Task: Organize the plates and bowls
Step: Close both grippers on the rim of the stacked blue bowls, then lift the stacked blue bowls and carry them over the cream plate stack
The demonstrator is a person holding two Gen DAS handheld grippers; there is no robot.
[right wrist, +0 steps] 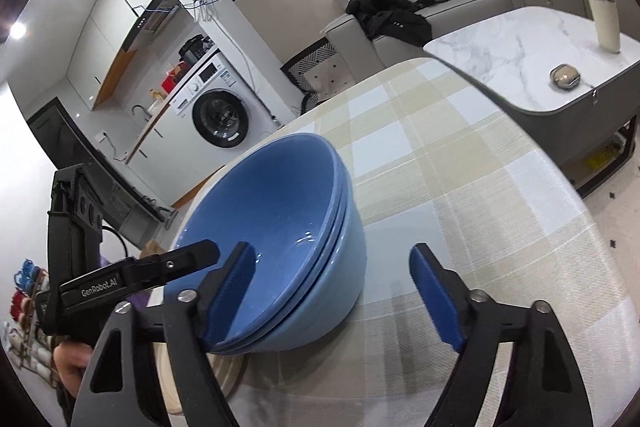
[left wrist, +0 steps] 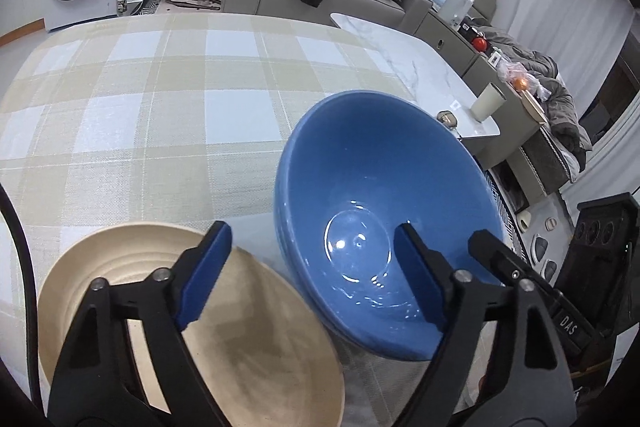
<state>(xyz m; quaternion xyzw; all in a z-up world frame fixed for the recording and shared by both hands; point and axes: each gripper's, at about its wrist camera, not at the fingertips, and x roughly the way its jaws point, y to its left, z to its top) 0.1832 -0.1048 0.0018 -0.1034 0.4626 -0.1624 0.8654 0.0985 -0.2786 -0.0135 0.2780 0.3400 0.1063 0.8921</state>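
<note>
On the checked tablecloth (left wrist: 140,115), near its front edge, stands a stack of blue bowls (right wrist: 280,251); the right wrist view shows about three rims nested one inside another, and the top bowl holds nothing but reflections of light. Just beside the stack, touching or nearly so, lies a beige plate (left wrist: 248,327), also bare (ridged rings show near its rim). The left gripper (left wrist: 312,275) hangs with its jaws spread wide, one finger over the plate and the other over the near rim of the bowls, gripping nothing. The right gripper (right wrist: 332,291) is likewise wide apart and empty, its left finger at the stack's rim. The bowls look already gathered, so the step in hand seems to be the plate; the next move would call for closing one gripper on its thin rim. Beyond the cloth, a marble side table (right wrist: 520,47) carries a cream tumbler (right wrist: 606,23).
</note>
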